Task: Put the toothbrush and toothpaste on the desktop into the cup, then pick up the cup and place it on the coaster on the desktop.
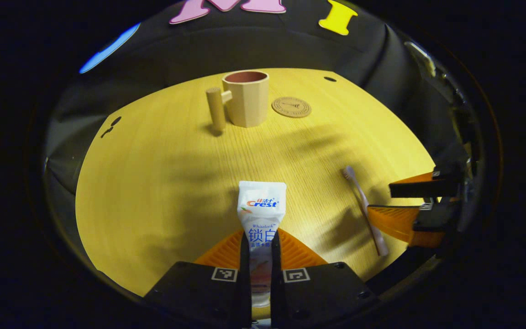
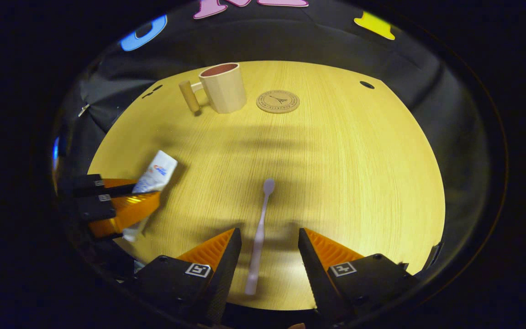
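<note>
the left gripper (image 1: 260, 242) pinches the toothpaste (image 1: 260, 214) low on the tube, its cap end hidden between the fingers. the right gripper (image 2: 267, 242) is spread wide, straddling the toothbrush (image 2: 260, 233) lying flat on the table (image 2: 359, 183). one cup (image 2: 223, 87) stands at the far edge, one coaster (image 2: 278, 101) just beside it, its print too small to make out.

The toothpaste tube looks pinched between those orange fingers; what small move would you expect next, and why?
Probably lift it toward the cup: the left gripper is shut on the toothpaste tube, while the cup stands empty beside the coaster.
</note>
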{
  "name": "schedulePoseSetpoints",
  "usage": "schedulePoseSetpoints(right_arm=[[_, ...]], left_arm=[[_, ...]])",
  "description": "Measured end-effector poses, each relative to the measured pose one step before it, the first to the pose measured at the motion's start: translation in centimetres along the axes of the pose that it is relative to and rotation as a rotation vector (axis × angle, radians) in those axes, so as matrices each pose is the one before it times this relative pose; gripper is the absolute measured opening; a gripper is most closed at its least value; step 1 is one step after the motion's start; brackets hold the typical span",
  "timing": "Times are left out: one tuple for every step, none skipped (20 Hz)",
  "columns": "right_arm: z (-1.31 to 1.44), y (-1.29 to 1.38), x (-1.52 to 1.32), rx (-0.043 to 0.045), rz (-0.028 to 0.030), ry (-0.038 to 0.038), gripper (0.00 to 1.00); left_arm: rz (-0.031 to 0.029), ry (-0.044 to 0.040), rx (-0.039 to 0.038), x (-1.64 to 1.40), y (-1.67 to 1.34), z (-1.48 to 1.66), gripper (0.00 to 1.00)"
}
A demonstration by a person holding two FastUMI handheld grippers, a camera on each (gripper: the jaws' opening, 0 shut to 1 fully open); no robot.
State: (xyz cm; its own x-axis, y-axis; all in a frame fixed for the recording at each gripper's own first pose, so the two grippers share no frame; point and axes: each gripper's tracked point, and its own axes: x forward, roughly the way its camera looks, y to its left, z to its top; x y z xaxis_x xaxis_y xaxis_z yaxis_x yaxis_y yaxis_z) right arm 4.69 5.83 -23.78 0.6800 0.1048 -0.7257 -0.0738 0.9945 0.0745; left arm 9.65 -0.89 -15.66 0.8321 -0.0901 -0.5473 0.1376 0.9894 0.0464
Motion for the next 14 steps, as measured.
schedulePoseSetpoints(right_arm=[[-0.174,0.149,0.335,0.00954,-0.00718,0.01181,0.77],[-0.003,0.143,0.323,0.00418,-0.00730,0.00980,0.84],[-0.060,0.146,0.338,-0.00012,-0.00778,0.00998,0.71],[-0.084,0.105,0.347,-0.00212,-0.00701,0.01233,0.70],[-0.069,0.059,0.424,0.00089,-0.00586,0.01268,0.68],[-0.364,-0.096,0.151,0.00226,-0.01006,0.02256,0.54],[0.531,-0.150,0.246,0.00247,-0.01165,-0.02366,0.48],[-0.158,-0.060,-0.137,-0.00039,0.00230,0.00725,0.39],[0.200,0.011,0.023,-0.00794,0.00035,-0.02488,0.34],[0.125,-0.005,-0.191,-0.01076,0.00549,-0.01542,0.14],[-0.003,0.230,-0.020,-0.01230,0.01391,-0.01027,0.16],[-0.091,0.110,0.173,-0.02505,0.01527,-0.01548,0.10],[0.045,0.076,-0.203,-0.02072,0.01734,-0.00867,0.10],[0.037,0.053,-0.046,-0.00923,0.01602,-0.01467,0.07]], left_arm=[[-0.00409,-0.01824,-0.01723,-0.964,0.468,0.344,0.22],[-0.00298,-0.01777,-0.01834,-0.843,0.501,0.270,0.22],[-0.00114,-0.01614,-0.01804,-0.938,0.446,0.210,0.22],[0.00021,-0.01484,-0.01616,-0.729,0.448,0.290,0.22],[0.00105,-0.01718,-0.01209,-0.663,0.373,0.239,0.22],[0.00194,-0.01429,-0.00778,-0.502,0.401,0.182,0.22],[0.00295,-0.00988,-0.00563,-0.453,0.360,0.005,0.22],[0.00385,-0.00624,-0.00536,-0.311,0.333,-0.033,0.22],[0.00225,-0.00510,-0.00773,-0.198,0.265,-0.175,0.22],[-0.00007,-0.00438,-0.01238,-0.249,0.131,-0.161,0.22],[-0.00465,-0.00478,-0.00957,-0.150,0.054,-0.066,0.17],[-0.00891,-0.00677,-0.00904,-0.135,-0.137,0.076,0.17],[-0.01105,-0.01373,-0.00281,-0.104,-0.252,0.214,0.21],[-0.01589,-0.02420,0.00058,-0.182,-0.412,0.764,0.22]])
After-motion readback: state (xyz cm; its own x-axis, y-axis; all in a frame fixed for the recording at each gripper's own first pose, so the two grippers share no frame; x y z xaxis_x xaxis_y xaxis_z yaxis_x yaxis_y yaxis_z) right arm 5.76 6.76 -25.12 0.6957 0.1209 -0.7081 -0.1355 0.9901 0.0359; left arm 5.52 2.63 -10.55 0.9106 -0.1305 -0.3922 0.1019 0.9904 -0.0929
